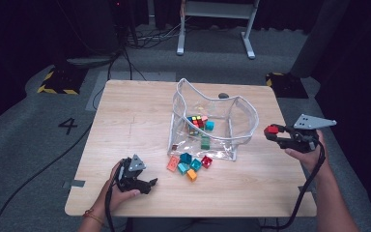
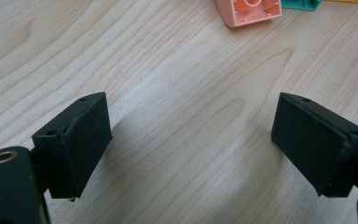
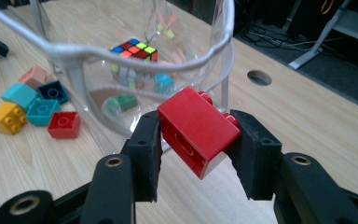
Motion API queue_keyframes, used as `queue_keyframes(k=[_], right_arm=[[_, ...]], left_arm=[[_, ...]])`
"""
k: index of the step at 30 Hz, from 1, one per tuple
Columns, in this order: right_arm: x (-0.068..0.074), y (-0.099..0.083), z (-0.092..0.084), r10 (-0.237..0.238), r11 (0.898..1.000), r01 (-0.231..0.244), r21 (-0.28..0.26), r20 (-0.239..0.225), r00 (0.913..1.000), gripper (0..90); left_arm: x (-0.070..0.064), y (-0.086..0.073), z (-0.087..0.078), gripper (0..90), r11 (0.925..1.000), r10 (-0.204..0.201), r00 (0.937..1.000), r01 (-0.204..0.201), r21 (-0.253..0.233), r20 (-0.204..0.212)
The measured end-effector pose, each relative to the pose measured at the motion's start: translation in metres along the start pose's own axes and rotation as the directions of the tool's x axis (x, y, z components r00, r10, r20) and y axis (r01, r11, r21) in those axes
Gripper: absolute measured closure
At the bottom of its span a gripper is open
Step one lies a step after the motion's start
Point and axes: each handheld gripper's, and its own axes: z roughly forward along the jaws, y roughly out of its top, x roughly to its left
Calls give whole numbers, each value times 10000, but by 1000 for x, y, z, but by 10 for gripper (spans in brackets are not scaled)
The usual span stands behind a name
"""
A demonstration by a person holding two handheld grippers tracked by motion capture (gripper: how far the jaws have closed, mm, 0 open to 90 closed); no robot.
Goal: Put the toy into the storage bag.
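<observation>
My right gripper is shut on a red brick, held in the air just right of the clear plastic bag; from the high view the red brick shows at the tip of the right gripper. Inside the bag lie a colour cube, a green brick and a teal brick. My left gripper rests low over bare wood with its jaws wide open and nothing between them; the high view has the left gripper near the table's front left.
Loose bricks lie in front of the bag: a salmon one, teal ones, a red one and an orange one. A round hole is in the tabletop behind the bag. Cables and a desk frame stand on the floor beyond.
</observation>
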Motion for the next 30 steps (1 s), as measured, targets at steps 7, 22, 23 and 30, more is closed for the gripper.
queue_keyframes(k=[7,22,23,30], right_arm=[[-5,28,-2,-292,9995,293,-140,42,9996,556],[-4,78,11,-713,9971,709,-273,-132,9974,556],[-3,81,13,-705,9970,695,-332,-284,9971,557],[9,99,33,-1443,9893,1408,-388,-1135,9830,557]], left_arm=[[0,0,0,121,10000,-6,10000,6,-3,-5],[0,0,0,121,10000,-6,10000,6,-1,-4],[0,0,0,121,10000,-7,10000,7,-2,-3],[0,0,0,121,10000,-1,10000,1,1,-4]])
